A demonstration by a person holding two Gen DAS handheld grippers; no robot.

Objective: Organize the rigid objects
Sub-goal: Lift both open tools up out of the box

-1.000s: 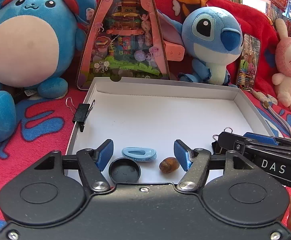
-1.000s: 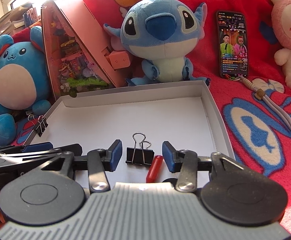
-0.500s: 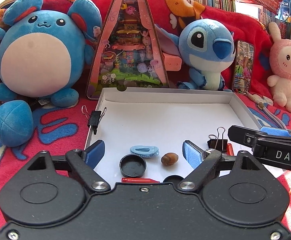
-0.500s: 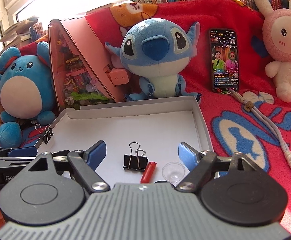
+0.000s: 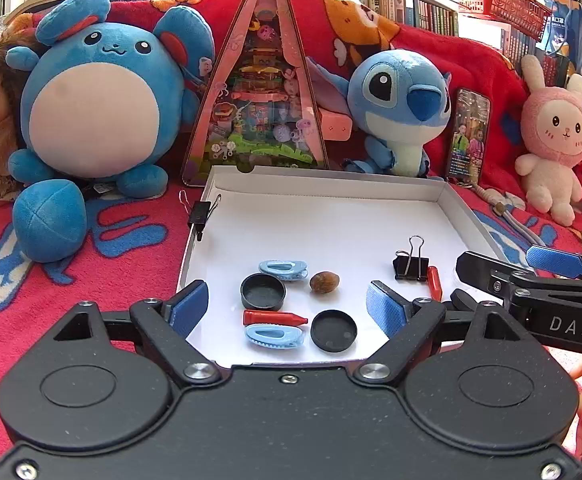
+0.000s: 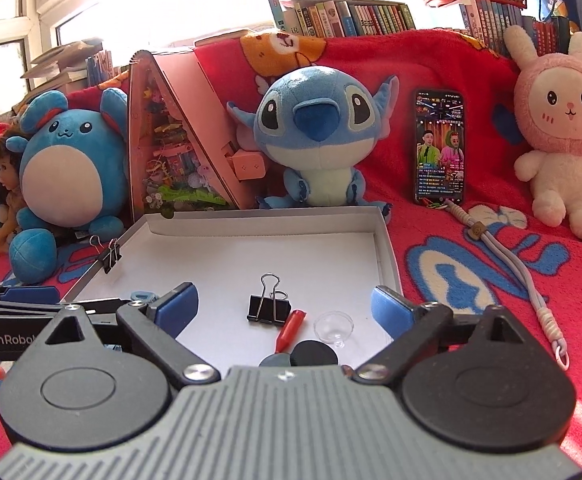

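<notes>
Hovering low over white tray (image 5: 331,188), left gripper (image 5: 287,306) fingers spread wide, gripping nothing. Lying inside between them: black caps (image 5: 263,291), blue clips (image 5: 283,270), red crayon (image 5: 273,317), brown nut (image 5: 324,281). Further right: binder clip (image 6: 269,308), clear cup (image 6: 333,327), framed by right gripper (image 6: 285,308), likewise spread and empty.

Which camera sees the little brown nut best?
The left wrist view: the brown nut lies in plain sight on the white tray. In the right wrist view I cannot find it; the gripper bodies block that part.
</notes>
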